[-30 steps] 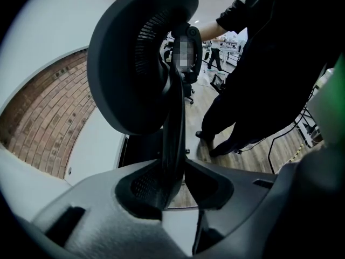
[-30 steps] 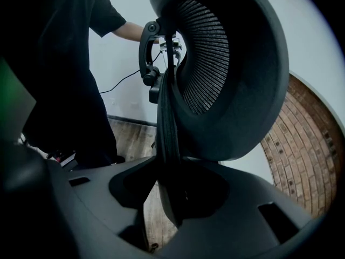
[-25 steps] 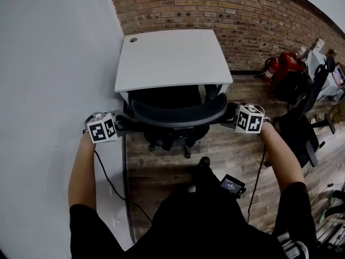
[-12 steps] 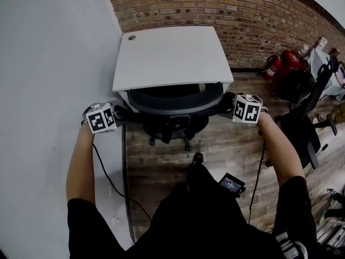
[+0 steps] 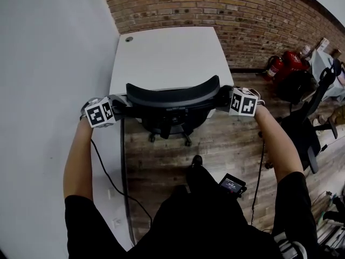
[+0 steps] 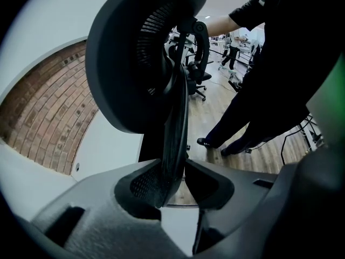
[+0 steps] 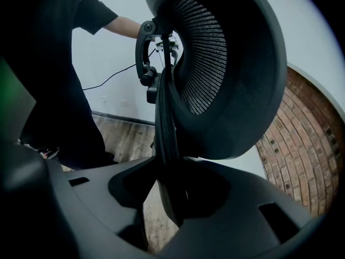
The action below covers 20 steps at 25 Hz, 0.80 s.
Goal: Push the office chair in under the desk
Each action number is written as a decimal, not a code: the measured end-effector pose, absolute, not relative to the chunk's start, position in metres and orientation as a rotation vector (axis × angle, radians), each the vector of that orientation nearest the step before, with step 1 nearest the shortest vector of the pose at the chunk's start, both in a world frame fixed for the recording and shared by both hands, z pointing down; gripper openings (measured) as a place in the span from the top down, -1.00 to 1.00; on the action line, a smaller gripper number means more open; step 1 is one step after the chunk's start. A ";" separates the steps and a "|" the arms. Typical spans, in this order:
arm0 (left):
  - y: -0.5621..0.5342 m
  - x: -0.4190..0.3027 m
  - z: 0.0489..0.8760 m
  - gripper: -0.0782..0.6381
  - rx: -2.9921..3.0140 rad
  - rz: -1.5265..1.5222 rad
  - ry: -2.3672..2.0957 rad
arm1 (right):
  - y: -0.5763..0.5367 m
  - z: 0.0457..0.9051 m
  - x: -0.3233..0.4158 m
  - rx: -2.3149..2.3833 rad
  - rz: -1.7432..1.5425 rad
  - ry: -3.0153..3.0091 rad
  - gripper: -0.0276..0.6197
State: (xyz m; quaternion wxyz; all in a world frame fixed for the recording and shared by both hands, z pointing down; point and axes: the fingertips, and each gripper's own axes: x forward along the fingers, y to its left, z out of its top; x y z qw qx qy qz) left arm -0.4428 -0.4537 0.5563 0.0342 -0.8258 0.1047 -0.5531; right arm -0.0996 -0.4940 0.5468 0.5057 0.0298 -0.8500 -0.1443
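Observation:
The black office chair's curved backrest (image 5: 172, 96) stands at the front edge of the white desk (image 5: 167, 53). Its seat is hidden under the desktop, and its wheeled base (image 5: 168, 131) shows on the wood floor below. My left gripper (image 5: 125, 108) is shut on the backrest's left edge, and the thin mesh rim (image 6: 172, 123) sits between that gripper's (image 6: 175, 185) jaws. My right gripper (image 5: 222, 99) is shut on the right edge. In the right gripper view the backrest (image 7: 232, 80) rises out of this gripper (image 7: 172, 193).
A white wall runs along the desk's left, and a brick wall (image 5: 242, 20) lies behind it. Red fire extinguishers (image 5: 280, 66) and a second black chair (image 5: 307, 128) stand at the right. A cable (image 5: 108, 182) trails on the floor by my foot (image 5: 195, 163).
Both grippers and the chair have moved forward toward the desk. The seat has slid under the desktop and the backrest has reached the desk's front edge.

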 end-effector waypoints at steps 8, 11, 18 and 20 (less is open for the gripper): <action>-0.491 -0.442 0.554 0.38 -2.531 -1.726 0.311 | -0.531 0.547 -0.102 0.073 -0.342 -2.049 0.45; -0.488 -0.442 0.552 0.38 -2.530 -1.724 0.326 | -0.528 0.546 -0.102 0.069 -0.339 -2.054 0.45; -0.513 -0.441 0.554 0.38 -2.535 -1.730 0.334 | -0.552 0.547 -0.102 0.065 -0.335 -2.057 0.45; -0.519 -0.443 0.554 0.37 -2.538 -1.726 0.341 | -0.558 0.547 -0.103 0.069 -0.331 -2.059 0.45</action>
